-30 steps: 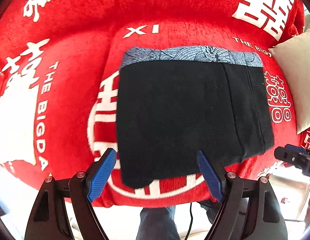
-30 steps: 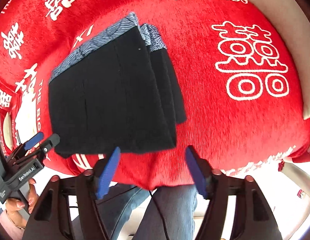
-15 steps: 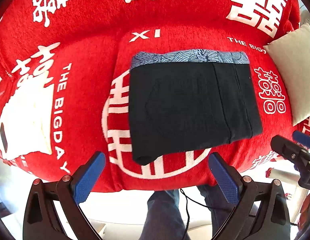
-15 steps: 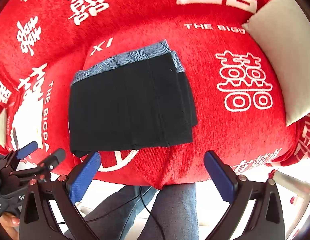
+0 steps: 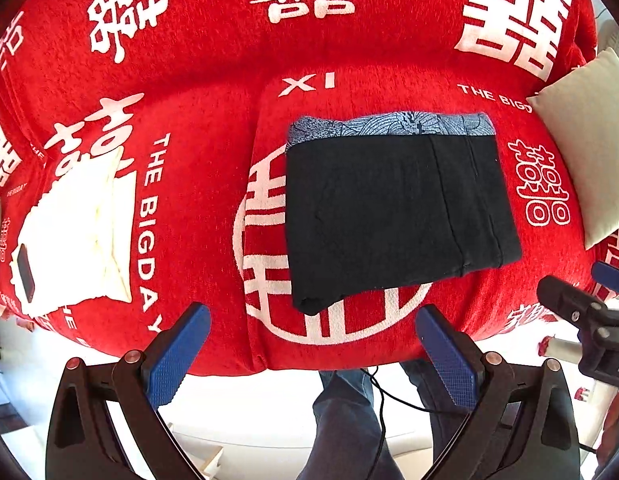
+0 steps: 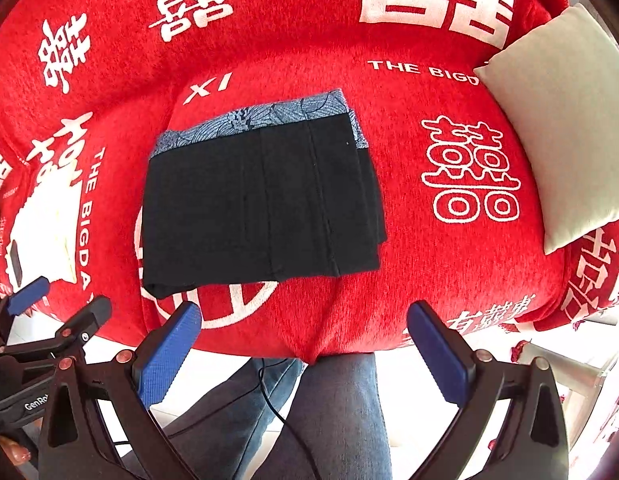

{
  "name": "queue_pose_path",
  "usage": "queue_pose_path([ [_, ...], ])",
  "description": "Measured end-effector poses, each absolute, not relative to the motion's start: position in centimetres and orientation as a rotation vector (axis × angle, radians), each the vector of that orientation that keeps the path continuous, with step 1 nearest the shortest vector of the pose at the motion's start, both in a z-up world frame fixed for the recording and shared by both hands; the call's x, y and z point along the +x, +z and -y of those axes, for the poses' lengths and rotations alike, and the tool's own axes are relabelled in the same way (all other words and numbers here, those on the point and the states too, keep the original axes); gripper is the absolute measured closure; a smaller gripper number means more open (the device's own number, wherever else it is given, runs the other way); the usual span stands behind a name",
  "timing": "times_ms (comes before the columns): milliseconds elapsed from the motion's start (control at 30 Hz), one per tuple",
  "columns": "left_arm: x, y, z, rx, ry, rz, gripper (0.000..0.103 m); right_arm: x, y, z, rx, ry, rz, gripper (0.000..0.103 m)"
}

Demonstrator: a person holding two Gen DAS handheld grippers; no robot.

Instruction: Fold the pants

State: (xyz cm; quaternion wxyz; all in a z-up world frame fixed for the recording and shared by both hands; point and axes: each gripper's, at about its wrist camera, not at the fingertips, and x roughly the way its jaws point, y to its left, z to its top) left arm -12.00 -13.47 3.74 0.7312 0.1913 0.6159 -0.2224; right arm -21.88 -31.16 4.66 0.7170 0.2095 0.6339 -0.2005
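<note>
1. We have drawn both grippers, left gripper and right gripper, back off the red sofa.
2. Their jaws now gape wider, holding nothing.
3. The folded pants lie unmoved mid-sofa.

Black pants, folded into a compact rectangle, lying flat on a red sofa cover printed with white characters. Blue-grey patterned waistband along the far edge, running left to right. Several stacked layers showing as stepped edges on the right side; vertical seams visible across the dark fabric. Near left corner slightly rumpled and bulging. Resting over a white circular emblem on the seat cushion, touched by nothing, well apart from the cushion's front edge.
</note>
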Motion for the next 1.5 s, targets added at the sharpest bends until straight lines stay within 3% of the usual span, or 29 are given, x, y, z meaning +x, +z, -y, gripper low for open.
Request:
queue_pose_path([
  [1500,-12.5,5.1,13.5,0.425,-0.504,-1.345,0.000,-21.4,6.2,29.8,0.380,-0.438,-1.381,0.000],
])
